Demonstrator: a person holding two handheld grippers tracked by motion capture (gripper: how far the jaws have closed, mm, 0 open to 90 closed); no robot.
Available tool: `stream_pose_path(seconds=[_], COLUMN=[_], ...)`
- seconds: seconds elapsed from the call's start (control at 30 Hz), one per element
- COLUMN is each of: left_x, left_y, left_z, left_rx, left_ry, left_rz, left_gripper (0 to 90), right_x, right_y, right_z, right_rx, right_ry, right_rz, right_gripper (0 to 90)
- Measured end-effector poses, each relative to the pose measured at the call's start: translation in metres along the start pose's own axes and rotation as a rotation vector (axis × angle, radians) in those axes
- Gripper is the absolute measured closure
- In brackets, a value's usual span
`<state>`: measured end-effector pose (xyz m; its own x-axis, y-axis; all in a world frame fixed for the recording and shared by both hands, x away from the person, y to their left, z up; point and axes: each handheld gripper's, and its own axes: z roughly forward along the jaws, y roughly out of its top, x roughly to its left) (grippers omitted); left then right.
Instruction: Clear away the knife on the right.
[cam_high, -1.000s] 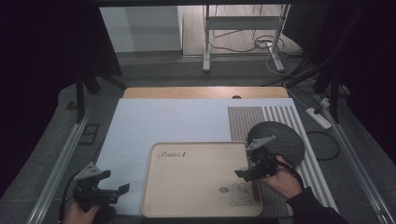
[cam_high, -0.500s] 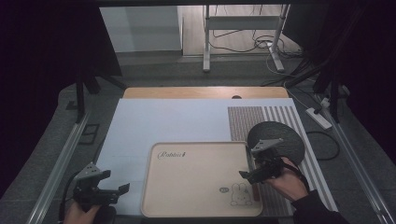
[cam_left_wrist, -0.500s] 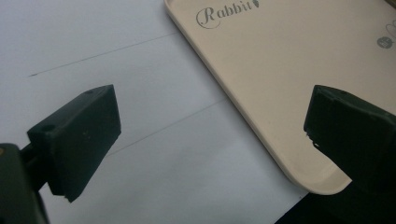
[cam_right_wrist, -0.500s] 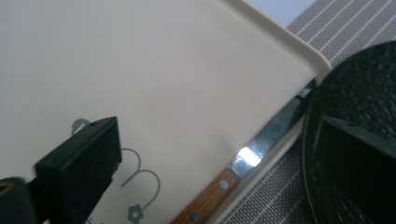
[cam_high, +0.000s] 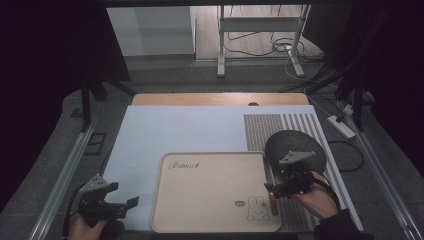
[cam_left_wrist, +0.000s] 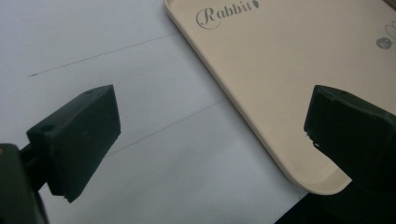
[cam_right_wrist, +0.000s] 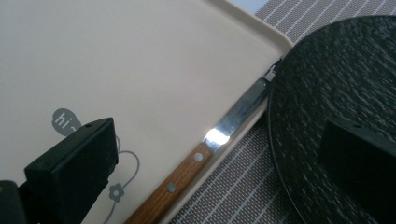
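My right gripper (cam_high: 278, 188) hovers low over the tray's (cam_high: 210, 195) right edge, its jaws just opened wide with nothing pinched — the knife (cam_right_wrist: 196, 161) lies below them along the rim, wood handle near, blade tip hidden under the dark plate (cam_high: 295, 147). Left gripper (cam_high: 120, 205) sits spread, empty, just off the tray's left corner.

A knife (cam_right_wrist: 205, 154) with a riveted wooden handle and bright steel blade lies flat along the right edge of the cream tray (cam_right_wrist: 154, 70), its tip reaching toward the round black textured plate (cam_right_wrist: 327, 93) just beside it.
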<state>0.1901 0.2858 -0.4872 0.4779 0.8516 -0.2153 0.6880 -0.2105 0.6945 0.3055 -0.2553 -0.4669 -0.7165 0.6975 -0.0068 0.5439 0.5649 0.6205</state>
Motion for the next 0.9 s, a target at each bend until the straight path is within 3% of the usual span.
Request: stream_pose_path(seconds=[0.9], left_x=[0.001], left_y=[-0.001], left_z=[-0.001], left_rx=[-0.009], left_ry=[-0.003], left_rz=[-0.008], left_gripper=[3.4], right_x=[-0.013], right_y=[-0.029], right_z=[-0.028], right_rx=[-0.06], right_ry=[-0.049], right_rz=[0.084], right_gripper=[0.0])
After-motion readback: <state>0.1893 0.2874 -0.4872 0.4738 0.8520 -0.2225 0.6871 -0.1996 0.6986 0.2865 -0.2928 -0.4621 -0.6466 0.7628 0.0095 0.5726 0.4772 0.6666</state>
